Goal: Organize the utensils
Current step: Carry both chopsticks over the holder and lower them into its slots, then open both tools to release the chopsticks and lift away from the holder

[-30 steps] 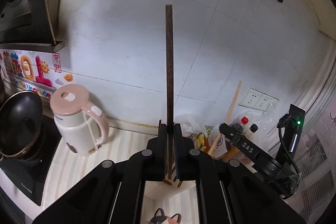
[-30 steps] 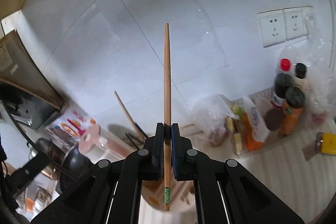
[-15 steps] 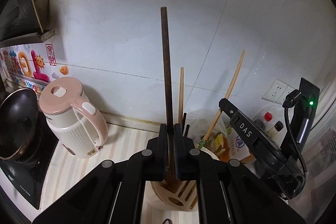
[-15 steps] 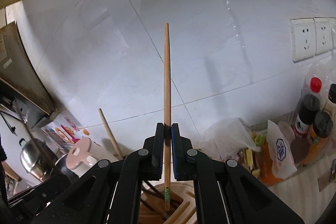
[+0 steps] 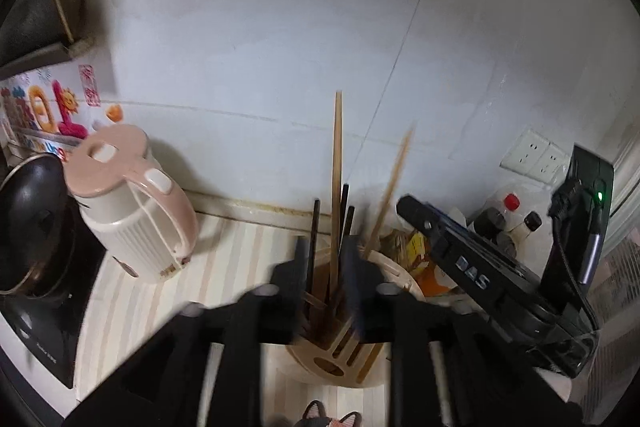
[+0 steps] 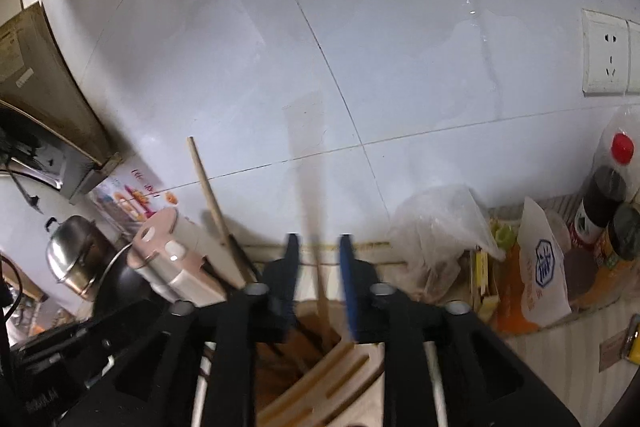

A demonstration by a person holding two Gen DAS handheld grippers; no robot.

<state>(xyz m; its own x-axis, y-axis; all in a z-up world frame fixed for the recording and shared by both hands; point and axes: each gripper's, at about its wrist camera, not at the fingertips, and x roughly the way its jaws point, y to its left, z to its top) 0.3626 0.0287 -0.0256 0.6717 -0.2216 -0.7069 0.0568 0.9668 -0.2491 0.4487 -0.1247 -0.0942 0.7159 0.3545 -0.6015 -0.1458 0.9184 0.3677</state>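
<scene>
A beige slotted utensil holder (image 5: 340,363) stands on the counter right below both grippers; it also shows in the right wrist view (image 6: 332,379). Several chopsticks stand in it: a light wooden one (image 5: 337,187), dark ones (image 5: 313,239), and a blurred light one (image 5: 390,195) leaning right. My left gripper (image 5: 326,267) is open over the holder with the sticks between its fingers. My right gripper (image 6: 318,267) is open; a blurred light chopstick (image 6: 314,227) drops between its fingers into the holder.
A pink and white kettle (image 5: 132,199) stands left of the holder, with a black pan (image 5: 28,223) on the hob beyond. Sauce bottles (image 6: 600,203) and food bags (image 6: 440,235) crowd the right. The tiled wall with sockets (image 6: 604,55) lies behind.
Both grippers have opened and let go of their chopsticks, which have dropped into the holder. Both cameras have come lower, toward the holder.
</scene>
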